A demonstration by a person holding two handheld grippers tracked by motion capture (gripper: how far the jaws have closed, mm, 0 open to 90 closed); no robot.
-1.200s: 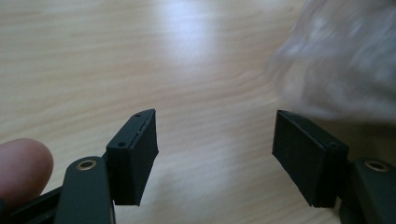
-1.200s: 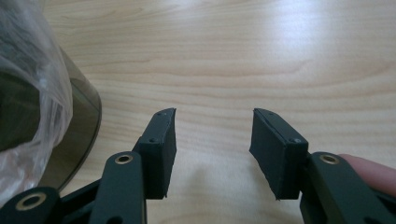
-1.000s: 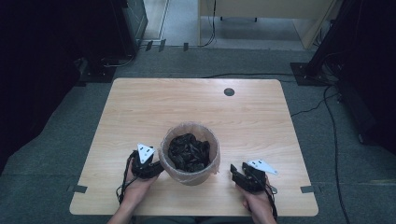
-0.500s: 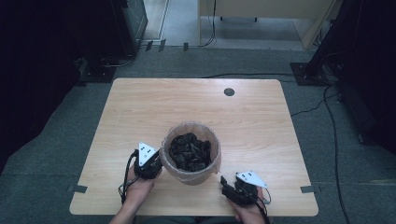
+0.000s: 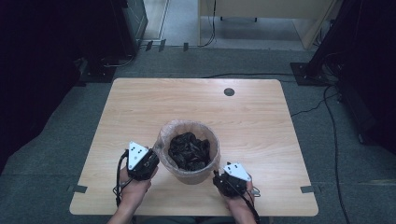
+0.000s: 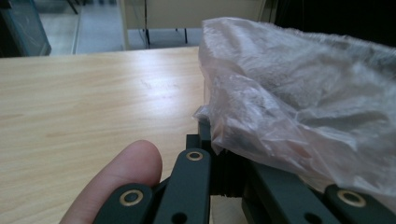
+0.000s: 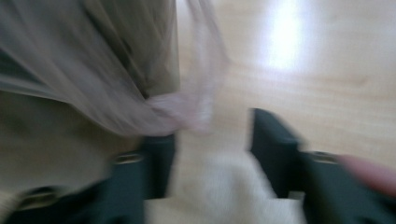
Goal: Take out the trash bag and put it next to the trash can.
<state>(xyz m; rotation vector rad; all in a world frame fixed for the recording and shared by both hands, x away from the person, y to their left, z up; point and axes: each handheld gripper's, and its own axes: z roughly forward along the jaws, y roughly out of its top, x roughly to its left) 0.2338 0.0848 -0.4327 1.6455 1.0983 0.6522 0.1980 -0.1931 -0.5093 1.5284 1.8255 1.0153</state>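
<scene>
A round bin [image 5: 192, 175] lined with a thin clear plastic bag [image 5: 164, 134] stands near the table's front middle, holding dark crumpled material [image 5: 188, 150]. My left gripper [image 5: 152, 157] sits against the bin's left side. In the left gripper view the bag [image 6: 289, 93] drapes over the jaws, and the gripper [image 6: 211, 140] is shut on the bag's edge; a fingertip [image 6: 126, 172] rests beside it. My right gripper [image 5: 218, 179] is at the bin's front right. The right gripper view is blurred: the gripper [image 7: 212, 135] is open, with a hanging fold of the bag [image 7: 194, 105] just above the gap.
The wooden table [image 5: 140, 107] has a small dark round hole [image 5: 229, 92] near its far edge. Bare wood lies behind and beside the bin. Cables [image 5: 119, 177] trail from both grippers toward the front edge. Grey floor surrounds the table.
My right gripper has moved left, from well right of the bin to right against its front right side. The left gripper has stayed at the bin's left.
</scene>
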